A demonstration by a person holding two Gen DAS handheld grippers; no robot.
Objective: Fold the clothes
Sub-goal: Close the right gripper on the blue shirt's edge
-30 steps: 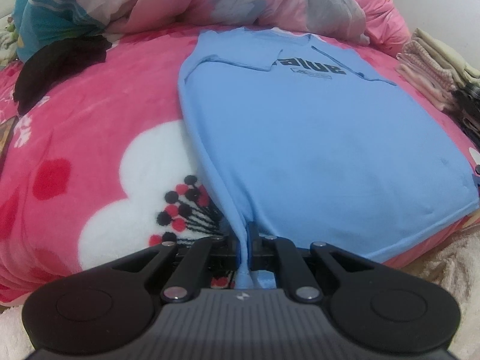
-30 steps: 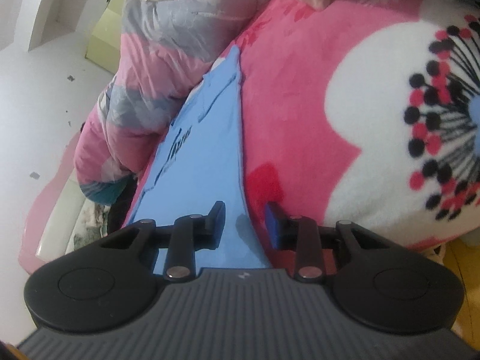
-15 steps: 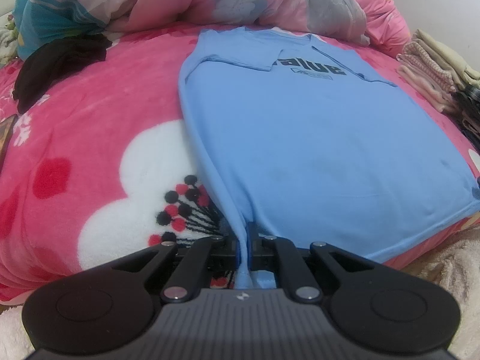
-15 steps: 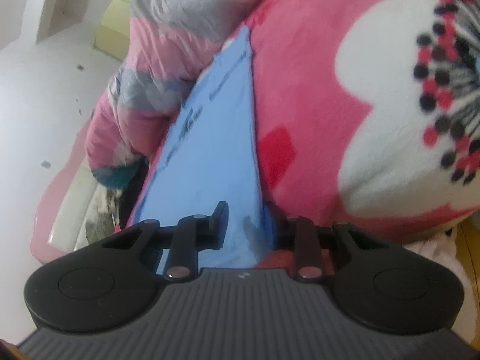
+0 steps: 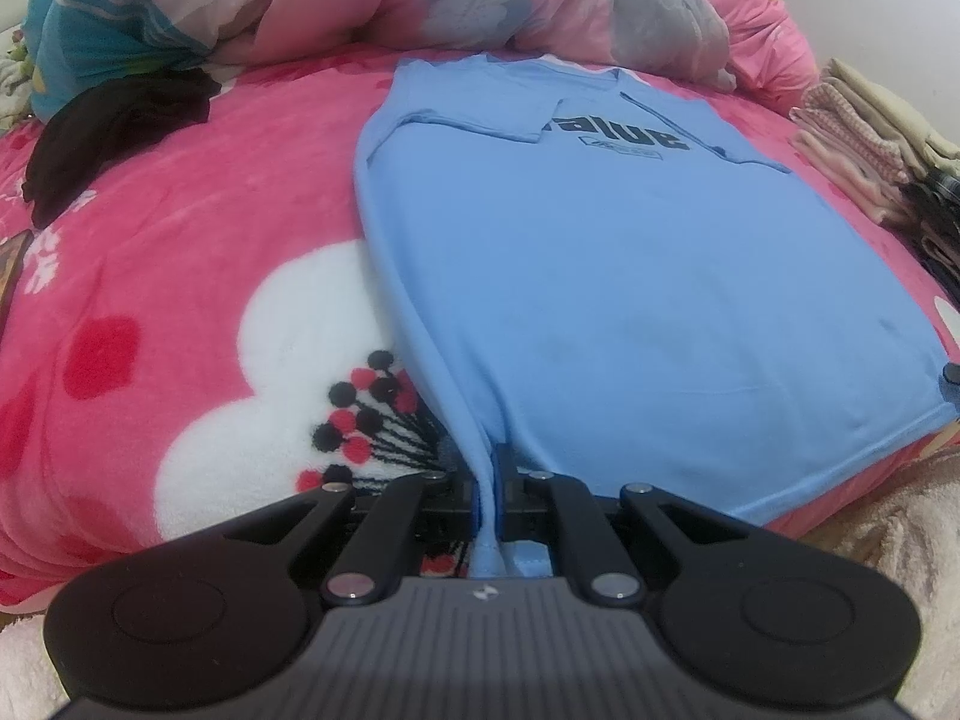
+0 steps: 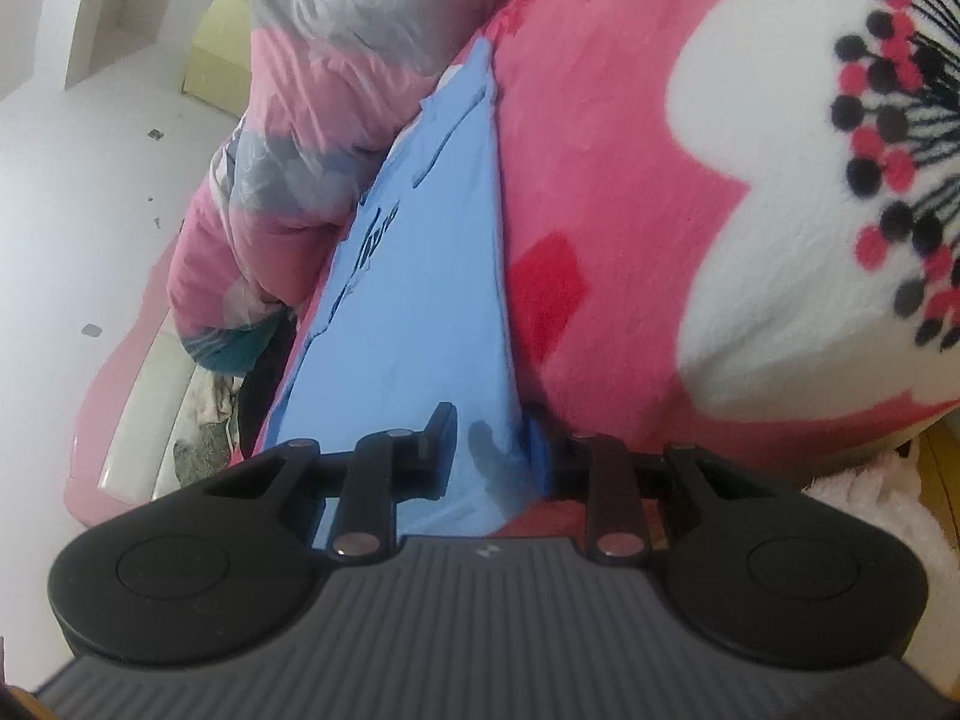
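One blue shirt [image 5: 630, 276] lies flat on the bed [image 5: 180, 228].
Left hand-held gripper [image 5: 489, 498] is clamped on its hem corner; right hand-held gripper [image 6: 492, 450] straddles the other corner, jaws apart, just narrowing.

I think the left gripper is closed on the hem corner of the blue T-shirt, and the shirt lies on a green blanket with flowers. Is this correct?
Not quite: the blanket is pink, not green, with large white flowers. The left wrist view shows it. The rest holds: the left gripper is closed on the hem corner of the blue T-shirt, which lies on that blanket.
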